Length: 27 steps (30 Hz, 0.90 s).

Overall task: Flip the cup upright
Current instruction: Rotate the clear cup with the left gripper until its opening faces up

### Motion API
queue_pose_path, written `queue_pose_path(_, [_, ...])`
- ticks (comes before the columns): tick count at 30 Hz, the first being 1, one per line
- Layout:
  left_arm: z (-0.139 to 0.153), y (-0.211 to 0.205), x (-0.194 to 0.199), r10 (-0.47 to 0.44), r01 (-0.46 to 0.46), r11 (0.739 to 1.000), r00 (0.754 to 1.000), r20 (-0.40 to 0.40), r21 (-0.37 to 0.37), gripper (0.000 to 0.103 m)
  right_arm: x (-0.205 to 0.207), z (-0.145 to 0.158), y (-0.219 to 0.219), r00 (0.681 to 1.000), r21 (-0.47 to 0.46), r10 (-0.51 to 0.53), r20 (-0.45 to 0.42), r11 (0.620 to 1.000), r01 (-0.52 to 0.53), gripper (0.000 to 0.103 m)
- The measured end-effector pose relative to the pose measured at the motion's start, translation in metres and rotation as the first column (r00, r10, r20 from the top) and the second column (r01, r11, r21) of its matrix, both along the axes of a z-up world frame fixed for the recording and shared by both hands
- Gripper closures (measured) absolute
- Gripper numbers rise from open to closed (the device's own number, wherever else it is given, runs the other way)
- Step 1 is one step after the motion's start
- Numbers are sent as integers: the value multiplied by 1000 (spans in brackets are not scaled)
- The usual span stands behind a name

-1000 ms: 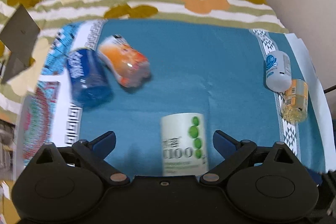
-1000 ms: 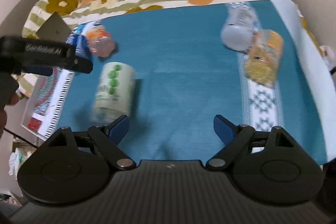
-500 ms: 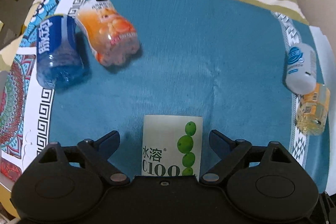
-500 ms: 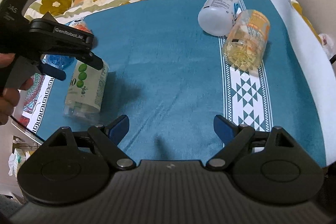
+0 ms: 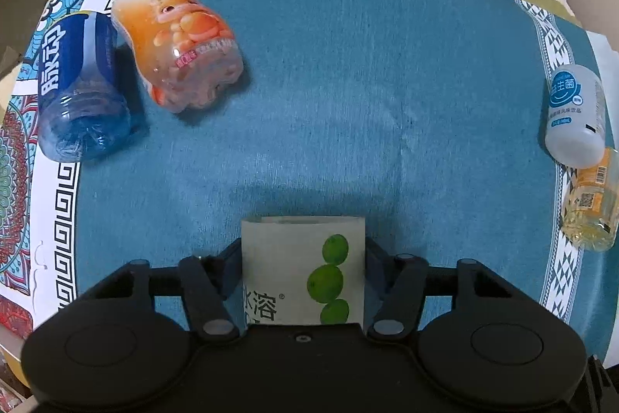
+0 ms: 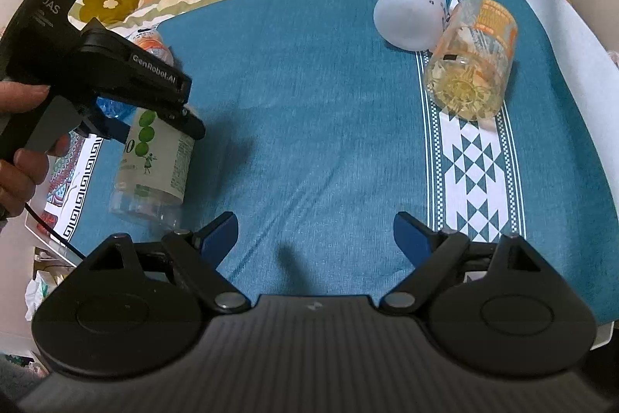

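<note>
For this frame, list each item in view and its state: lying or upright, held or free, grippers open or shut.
Green-dot bottle: lying on its side, clamped by the left gripper.
Blue bottle: lying, free.
Orange bottle: lying, free.
White bottle: lying, free.
Yellow bottle: lying against the white one, free.
Left gripper: shut on the green-dot bottle.
Right gripper: open, holding nothing.

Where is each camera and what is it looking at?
Left wrist: sits on the left gripper, looking along fingers closed on the green-dot bottle; only the gripper shows.
Right wrist: sits on the open right gripper, looking across the blue cloth; a hand shows.
Both see the green-dot bottle and white bottle.
</note>
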State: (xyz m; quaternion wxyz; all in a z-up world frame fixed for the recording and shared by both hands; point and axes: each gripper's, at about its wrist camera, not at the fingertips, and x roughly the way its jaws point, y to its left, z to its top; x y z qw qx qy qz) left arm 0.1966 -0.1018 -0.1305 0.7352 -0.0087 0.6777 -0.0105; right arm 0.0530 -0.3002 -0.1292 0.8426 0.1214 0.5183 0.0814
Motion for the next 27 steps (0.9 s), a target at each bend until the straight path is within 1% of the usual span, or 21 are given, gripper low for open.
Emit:
queue_pose_path(5, [2, -8, -5, -34, 33, 999, 999, 35, 14, 39, 0, 0, -3, 1000, 6, -6, 6, 1000, 6, 0])
queue_pose_path(8, [4, -9, -8, -36, 36, 999, 999, 36, -1, 40, 0, 1, -3, 1000, 9, -10, 9, 1000, 10, 0])
queue_pose_path(12, [19, -11, -18, -55, 56, 998, 996, 64, -14, 40, -2, 5, -3, 1000, 19, -19, 18, 1000, 19, 0])
queue_pose_path(15, [38, -10, -27, -69, 73, 997, 990, 121, -35, 40, -4, 9, -4, 999, 28, -29, 29, 999, 28, 0])
queue_pose_path(17, [50, -8, -33, -69, 77, 996, 982, 177, -43, 40, -5, 12, -5, 999, 36, -37, 39, 999, 36, 0])
queue_pose_path(18, [55, -8, -38, -68, 81, 995, 974, 218, -51, 40, -5, 13, -5, 998, 41, -42, 43, 998, 40, 0])
queue_pose_path(20, [59, -7, -46, -71, 94, 993, 951, 301, -64, 40, -7, 14, -5, 997, 47, -49, 53, 998, 47, 0])
queue_pose_path(21, [61, -7, -48, -73, 101, 993, 933, 353, -63, 39, -8, 15, -5, 997, 47, -51, 59, 998, 48, 0])
queue_pose_path(23, [59, -9, -56, -69, 107, 993, 887, 456, -58, 39, -9, 15, -4, 996, 38, -51, 67, 998, 48, 0])
queue_pose_path(24, [57, -9, -62, -63, 107, 993, 852, 519, -55, 39, -10, 15, -3, 996, 33, -49, 69, 998, 46, 0])
queue_pose_path(26, [51, -6, -64, -61, 109, 993, 788, 612, -40, 39, -12, 13, -2, 996, 15, -43, 74, 999, 42, 0])
queue_pose_path(27, [45, -6, -69, -61, 108, 994, 751, 657, -31, 39, -13, 12, -1, 996, 4, -39, 74, 999, 39, 0])
